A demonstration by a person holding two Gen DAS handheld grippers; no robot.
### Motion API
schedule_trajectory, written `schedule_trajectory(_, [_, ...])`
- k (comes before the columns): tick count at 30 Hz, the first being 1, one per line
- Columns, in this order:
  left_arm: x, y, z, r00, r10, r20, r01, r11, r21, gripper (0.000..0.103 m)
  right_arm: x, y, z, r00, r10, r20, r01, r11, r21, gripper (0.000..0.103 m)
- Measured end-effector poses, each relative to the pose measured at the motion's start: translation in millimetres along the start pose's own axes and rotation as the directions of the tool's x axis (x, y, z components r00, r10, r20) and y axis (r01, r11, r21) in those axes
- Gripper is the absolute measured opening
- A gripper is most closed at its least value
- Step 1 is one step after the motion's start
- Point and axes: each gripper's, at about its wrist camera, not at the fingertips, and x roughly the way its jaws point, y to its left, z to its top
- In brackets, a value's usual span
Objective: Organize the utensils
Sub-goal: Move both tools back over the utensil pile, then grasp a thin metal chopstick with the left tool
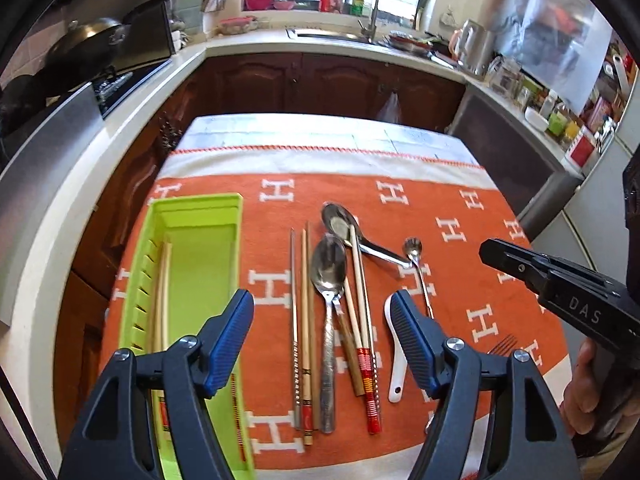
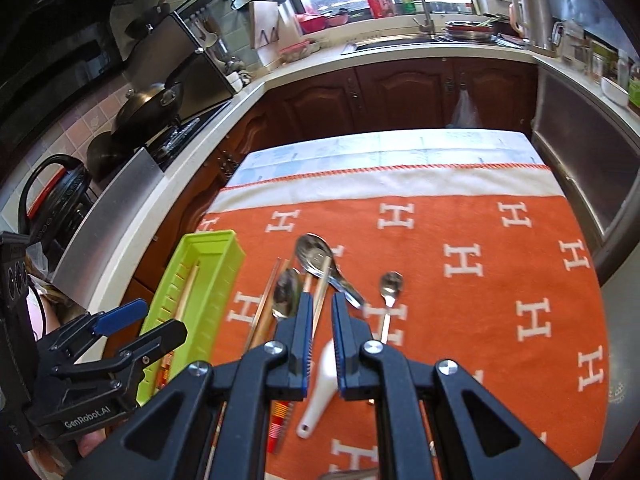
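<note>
A lime-green utensil tray (image 1: 200, 208) lies at the left of the orange cloth (image 1: 460, 200), with a pair of pale chopsticks (image 1: 162, 300) inside it. To its right lie a metal chopstick (image 1: 294, 300), wooden chopsticks (image 1: 306, 320), a steel spoon (image 1: 328, 268), a large steel spoon (image 1: 338, 220), red-banded chopsticks (image 1: 366, 380), a white ceramic spoon (image 1: 394, 368) and a small teaspoon (image 1: 412, 246). My left gripper (image 1: 320, 298) hangs open above them, holding nothing. My right gripper (image 2: 322, 300) is shut and holds nothing, above the white spoon (image 2: 320, 396).
A fork (image 1: 504, 344) lies at the cloth's right edge, under the right gripper (image 1: 486, 250). The table (image 2: 360, 148) stands between kitchen counters, with a stove and wok (image 2: 148, 108) on the left and a sink (image 2: 400, 42) behind. The right half of the cloth (image 2: 500, 280) is bare.
</note>
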Motion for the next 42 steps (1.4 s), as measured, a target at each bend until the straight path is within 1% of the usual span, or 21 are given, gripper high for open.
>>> schedule_trajectory(4, [19.0, -6.0, -10.0, 0.999, 0.004, -0.037, -0.004, 1.000, 0.006, 0.068, 3.0, -11.4, -15.8, 1.000, -0.010, -0.014, 0.010, 1.000, 0.009, 0.010])
schedule_trajectory(6, [31.3, -3.3, -14.5, 0.998, 0.001, -0.065, -0.001, 1.000, -0.001, 0.057, 7.0, -16.6, -23.8, 1.000, -0.002, -0.029, 0.003, 1.000, 0.017, 0.009])
schedule_trajectory(8, [47.3, 0.4, -19.7, 0.994, -0.016, -0.111, 0.014, 1.000, -0.020, 0.038, 10.9, -18.9, -30.8, 0.999, 0.003, -0.040, -0.002, 1.000, 0.019, 0.009])
schedule_trajectory(9, [54.3, 3.4, -21.8, 0.991, -0.028, -0.134, 0.023, 0.999, -0.037, 0.033, 14.1, -20.8, -35.0, 0.999, 0.005, -0.047, -0.004, 1.000, 0.021, 0.010])
schedule_trajectory(11, [66.1, 10.8, -25.3, 0.986, -0.042, -0.163, 0.031, 0.997, -0.066, 0.016, 18.0, -21.2, -40.3, 0.998, 0.006, -0.055, -0.005, 1.000, 0.020, 0.010])
schedule_trajectory(13, [75.9, 17.2, -28.6, 0.982, -0.038, -0.186, 0.022, 0.996, -0.086, 0.011, 23.3, -23.0, -46.0, 0.998, 0.018, -0.066, -0.016, 1.000, 0.023, 0.010])
schedule_trajectory(17, [88.1, 24.8, -31.0, 0.978, 0.014, -0.208, -0.030, 0.997, -0.074, 0.007, 32.6, -27.0, -54.3, 0.995, 0.040, -0.093, -0.037, 0.999, 0.030, 0.009])
schedule_trajectory(20, [94.3, 26.5, -29.4, 0.975, 0.048, -0.218, -0.063, 0.996, -0.063, 0.007, 38.1, -29.2, -57.1, 0.993, 0.052, -0.107, -0.049, 0.998, 0.037, 0.009])
schedule_trajectory(24, [103.4, 28.6, -29.6, 0.967, 0.076, -0.245, -0.089, 0.995, -0.045, 0.007, 42.3, -30.2, -58.9, 0.991, 0.065, -0.115, -0.060, 0.997, 0.045, 0.009])
schedule_trajectory(26, [106.7, 27.6, -28.2, 0.963, 0.106, -0.248, -0.115, 0.993, -0.022, 0.006, 43.3, -30.4, -58.9, 0.991, 0.069, -0.116, -0.064, 0.997, 0.048, 0.009])
schedule_trajectory(30, [110.9, 24.9, -24.2, 0.961, 0.119, -0.251, -0.123, 0.992, -0.002, 0.006, 45.1, -32.0, -59.2, 0.990, 0.081, -0.120, -0.075, 0.996, 0.054, 0.009])
schedule_trajectory(35, [114.7, 16.6, -21.0, 0.957, 0.135, -0.256, -0.127, 0.991, 0.046, 0.007, 48.6, -31.6, -60.1, 0.988, 0.084, -0.131, -0.077, 0.996, 0.053, 0.010])
schedule_trajectory(37, [120.9, 12.8, -23.2, 0.946, 0.139, -0.293, -0.126, 0.990, 0.061, 0.006, 49.7, -31.1, -60.4, 0.987, 0.084, -0.134, -0.077, 0.996, 0.053, 0.010])
schedule_trajectory(38, [120.9, 10.4, -24.1, 0.948, 0.150, -0.281, -0.134, 0.988, 0.076, 0.006, 50.3, -31.1, -60.5, 0.987, 0.084, -0.136, -0.078, 0.996, 0.053, 0.009])
schedule_trajectory(40, [120.9, 7.3, -24.6, 0.947, 0.163, -0.278, -0.142, 0.985, 0.095, 0.006, 50.7, -31.4, -60.6, 0.987, 0.085, -0.137, -0.078, 0.995, 0.056, 0.009])
schedule_trajectory(42, [120.9, 7.8, -24.3, 0.947, 0.158, -0.281, -0.137, 0.986, 0.091, 0.006, 51.1, -32.3, -60.3, 0.987, 0.087, -0.137, -0.080, 0.995, 0.058, 0.010])
